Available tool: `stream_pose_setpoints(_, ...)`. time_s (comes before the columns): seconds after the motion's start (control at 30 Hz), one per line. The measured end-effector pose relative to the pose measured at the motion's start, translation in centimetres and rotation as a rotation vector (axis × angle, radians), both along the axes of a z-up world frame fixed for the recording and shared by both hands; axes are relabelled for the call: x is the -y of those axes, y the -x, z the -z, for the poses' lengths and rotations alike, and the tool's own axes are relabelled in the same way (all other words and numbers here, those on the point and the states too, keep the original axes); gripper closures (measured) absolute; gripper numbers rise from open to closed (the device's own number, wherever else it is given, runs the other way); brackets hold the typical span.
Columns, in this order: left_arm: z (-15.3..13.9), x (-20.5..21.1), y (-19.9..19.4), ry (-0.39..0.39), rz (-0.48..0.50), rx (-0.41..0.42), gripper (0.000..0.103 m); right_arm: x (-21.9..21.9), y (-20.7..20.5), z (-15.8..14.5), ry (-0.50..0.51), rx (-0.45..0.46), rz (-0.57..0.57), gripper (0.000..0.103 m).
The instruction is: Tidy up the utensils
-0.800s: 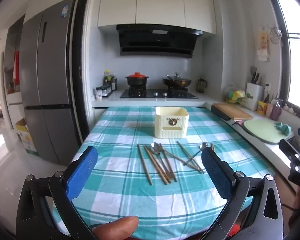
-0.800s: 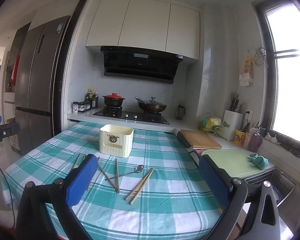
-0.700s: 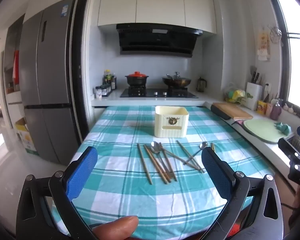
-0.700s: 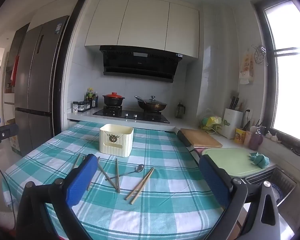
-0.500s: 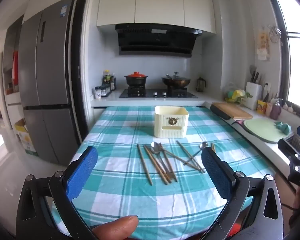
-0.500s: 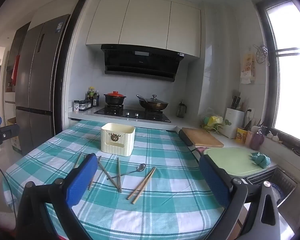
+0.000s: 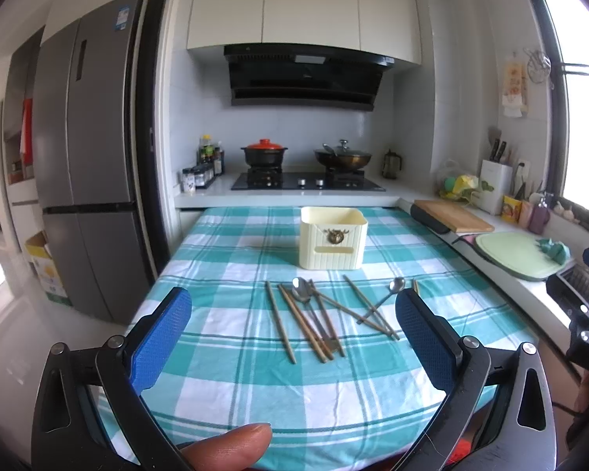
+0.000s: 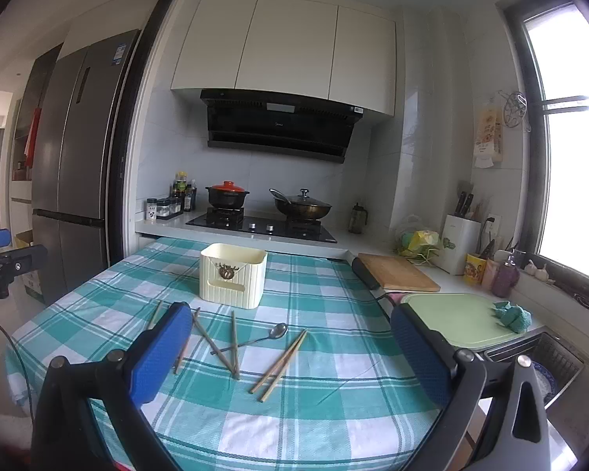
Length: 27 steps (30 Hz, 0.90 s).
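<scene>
A cream utensil holder (image 7: 332, 241) (image 8: 233, 280) stands upright on the teal checked tablecloth (image 7: 235, 325). In front of it lie several wooden chopsticks (image 7: 280, 321) (image 8: 278, 365) and two metal spoons (image 7: 302, 290) (image 8: 273, 333), scattered and crossing each other. My left gripper (image 7: 292, 333) hovers open above the table's near edge, short of the utensils, with nothing between its blue pads. My right gripper (image 8: 290, 349) is open too, empty, above the near right part of the table. A fingertip (image 7: 227, 445) shows at the bottom of the left wrist view.
A counter runs along the right with a wooden board (image 8: 396, 272), a green cutting board (image 8: 459, 320) and a sink rack (image 8: 542, 357). Behind the table are the hob with two pots (image 7: 306, 155). A fridge (image 7: 82, 157) stands left.
Both grippers have stayed open and nearly still. The right wrist view has shifted slightly, with the table sitting a little lower in it. No utensil has moved.
</scene>
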<state>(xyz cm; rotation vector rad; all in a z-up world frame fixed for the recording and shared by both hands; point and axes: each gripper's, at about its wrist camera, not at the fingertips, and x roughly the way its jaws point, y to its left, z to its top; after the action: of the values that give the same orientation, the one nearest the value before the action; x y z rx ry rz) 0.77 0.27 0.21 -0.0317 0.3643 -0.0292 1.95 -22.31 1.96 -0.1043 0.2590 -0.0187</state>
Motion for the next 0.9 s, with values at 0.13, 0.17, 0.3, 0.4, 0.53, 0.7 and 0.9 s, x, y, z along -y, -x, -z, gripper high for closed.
stream_pose_setpoints(0.13, 0.25, -0.15, 0.03, 0.003, 0.003, 0.004, 0.0, -0.02, 0.02, -0.06, 0.002, 0.002, 0.0, 0.0)
stream_pose_setpoints(0.17, 0.26, -0.14, 0.0, 0.003, 0.005, 0.003, 0.0, 0.01, 0.04, -0.06, 0.002, 0.004, 0.001, 0.0)
stream_pose_setpoints(0.3, 0.15, -0.09, 0.02, 0.002, 0.008, 0.004, 0.0, 0.1, 0.08, -0.07, 0.0, 0.013, 0.004, 0.0)
stream_pose_setpoints(0.4, 0.06, -0.14, -0.02, 0.003, 0.008, 0.003, 0.0, 0.15, 0.11, -0.04, 0.0, 0.012, 0.003, 0.0)
stream_pose_setpoints(0.53, -0.07, -0.04, 0.03, 0.002, 0.006, 0.001, 0.0, 0.17, 0.09, -0.05, 0.001, 0.012, -0.001, 0.0)
stream_pose_setpoints(0.7, -0.05, 0.03, 0.03, 0.003, 0.005, 0.004, 0.0, 0.2, 0.17, -0.08, 0.001, 0.019, 0.002, 0.0)
stream_pose_setpoints(0.9, -0.16, 0.04, -0.03, -0.003, -0.001, 0.004, 0.0, 0.31, 0.23, -0.08, -0.001, 0.027, 0.006, 0.0)
